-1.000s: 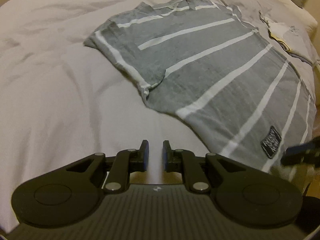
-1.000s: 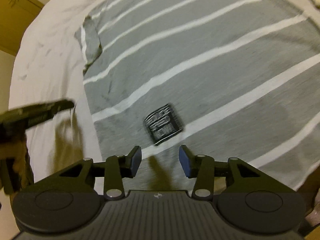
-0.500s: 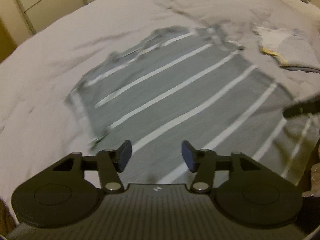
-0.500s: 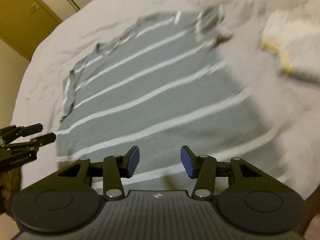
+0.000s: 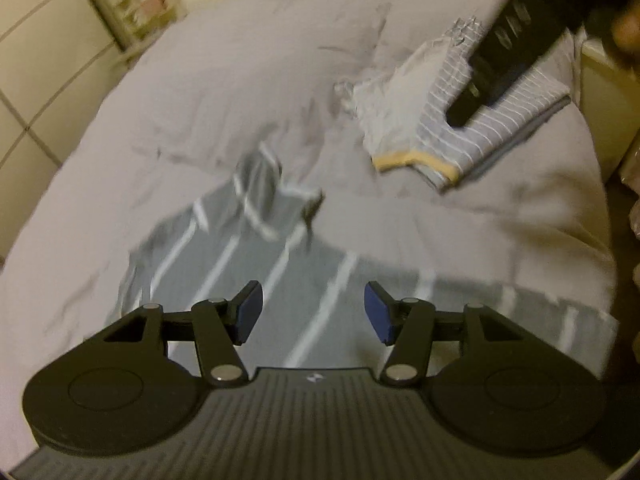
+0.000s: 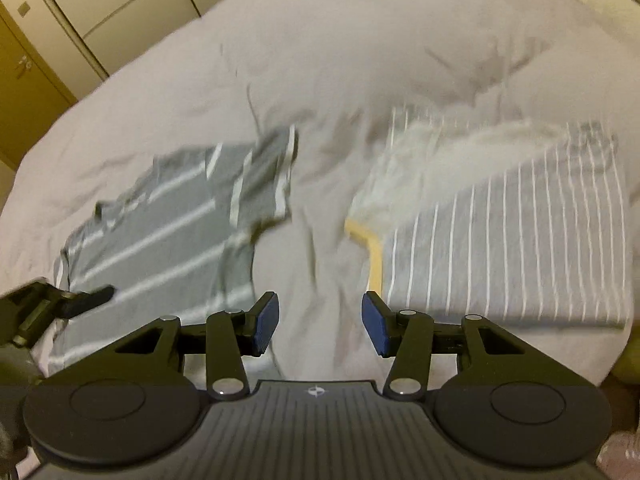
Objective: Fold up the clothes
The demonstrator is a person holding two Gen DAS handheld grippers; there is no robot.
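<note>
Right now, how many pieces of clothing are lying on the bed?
2. A grey T-shirt with wide white stripes lies spread on the left; a folded thin-striped garment with yellow trim lies on the right. More may be hidden out of view.

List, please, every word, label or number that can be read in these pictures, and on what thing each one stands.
No text can be read.
Left gripper body: small pale emblem, no letters.
Right gripper body: the same emblem.
Right gripper, seen from the left view: pale marks, too blurred to read.
</note>
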